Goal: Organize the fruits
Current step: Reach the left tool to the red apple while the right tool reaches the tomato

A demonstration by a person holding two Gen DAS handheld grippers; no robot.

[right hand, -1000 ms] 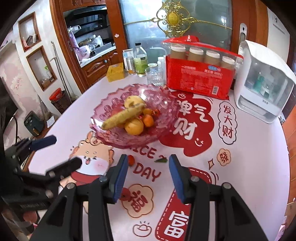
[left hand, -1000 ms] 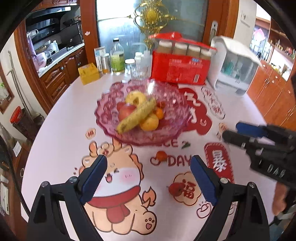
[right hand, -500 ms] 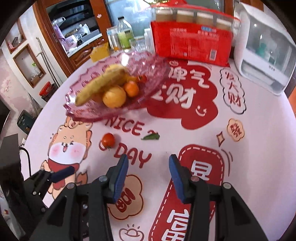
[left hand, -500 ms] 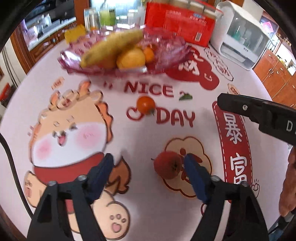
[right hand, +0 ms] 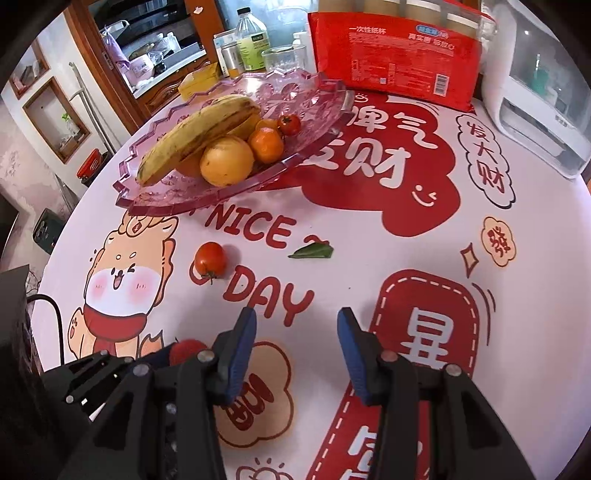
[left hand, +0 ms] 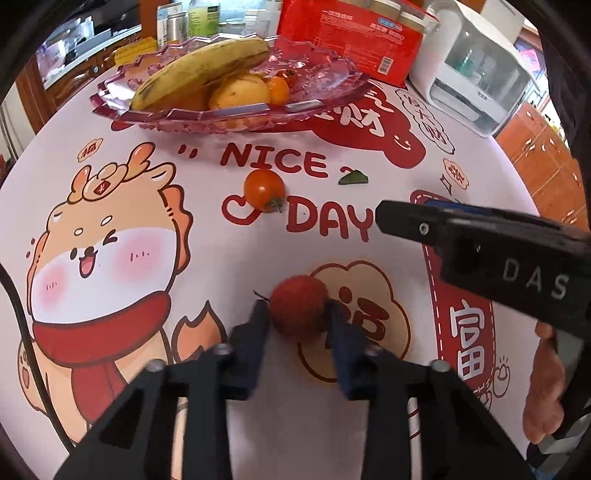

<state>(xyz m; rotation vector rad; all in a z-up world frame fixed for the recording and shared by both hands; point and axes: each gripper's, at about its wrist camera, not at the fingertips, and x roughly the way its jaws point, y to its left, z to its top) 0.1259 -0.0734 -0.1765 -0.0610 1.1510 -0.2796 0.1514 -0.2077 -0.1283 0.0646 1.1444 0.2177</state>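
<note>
Left wrist view: the left gripper [left hand: 299, 310] is clamped on a bumpy red fruit [left hand: 298, 309] that sits on the printed tablecloth [left hand: 207, 258], one dark pad [left hand: 258, 325] pressed to each side of it. Just beyond, a cherry tomato [left hand: 264, 189] lies loose on the cloth beside the word "DAY", its green stem end turned toward the camera. A small green leaf [left hand: 353, 178] lies further right. At the far side stands a pink glass fruit dish [left hand: 325, 92] holding a banana [left hand: 201, 72], a yellow round fruit [left hand: 239, 93] and a small orange [left hand: 277, 89]. Behind it are a red pack of paper cups [left hand: 351, 35] and a white appliance with a clear door [left hand: 476, 70]. The right gripper [left hand: 480, 236] comes in from the right edge, seen side-on — from here I cannot tell how far apart its fingers are. Part of a hand [left hand: 545, 384] shows below it.

Right wrist view: the right gripper [right hand: 297, 347] hangs over the tablecloth [right hand: 369, 258] with its blue-padded fingers apart and nothing between them. To its lower left the red fruit [right hand: 186, 350] peeks out between the left gripper's [right hand: 110, 373] dark parts. The cherry tomato [right hand: 209, 260] and the leaf [right hand: 312, 252] lie well ahead — both outside the dish [right hand: 317, 96]. In the dish the banana [right hand: 199, 136] rests across the yellow fruit [right hand: 227, 165], with the orange [right hand: 266, 144] and a second small tomato [right hand: 289, 124] just beside it.
</note>
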